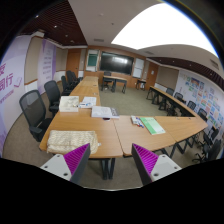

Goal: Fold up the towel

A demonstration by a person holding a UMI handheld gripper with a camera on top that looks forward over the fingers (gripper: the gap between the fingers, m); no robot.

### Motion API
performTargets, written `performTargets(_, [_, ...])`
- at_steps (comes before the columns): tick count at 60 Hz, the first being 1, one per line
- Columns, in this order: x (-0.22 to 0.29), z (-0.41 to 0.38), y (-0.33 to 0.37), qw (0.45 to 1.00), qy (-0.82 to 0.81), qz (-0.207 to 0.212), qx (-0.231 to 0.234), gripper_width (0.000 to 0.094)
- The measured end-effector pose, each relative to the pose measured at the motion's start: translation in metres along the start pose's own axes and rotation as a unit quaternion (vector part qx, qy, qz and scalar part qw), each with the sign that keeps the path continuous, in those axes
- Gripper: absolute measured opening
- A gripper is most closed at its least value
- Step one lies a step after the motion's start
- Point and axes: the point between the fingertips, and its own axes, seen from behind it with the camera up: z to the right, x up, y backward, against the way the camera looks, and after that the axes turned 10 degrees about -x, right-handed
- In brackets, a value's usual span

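Observation:
A pale folded towel (66, 141) lies on the near left corner of the wooden table (88, 125), just beyond my left finger. My gripper (112, 165) is open and empty, held above the floor in front of the table. The left finger pad (82, 161) and right finger pad (146, 160) stand wide apart with only the table edge and floor between them.
Another folded cloth (69, 103) and papers (104, 112) lie farther along the table. A green item (152, 125) lies on the right table. Black chairs (35, 110) line the left side. A blackboard (114, 62) hangs on the far wall.

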Motion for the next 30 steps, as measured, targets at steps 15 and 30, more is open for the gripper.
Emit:
performTargets(15, [-0.054, -0.05, -0.012, 0.999, 0.008, -0.048, -0.003, 0.0856])
performTargets(30, [-0.111, -0.197, -0.024, 0.995, 0.003, -0.078, 0.061, 0.0855])
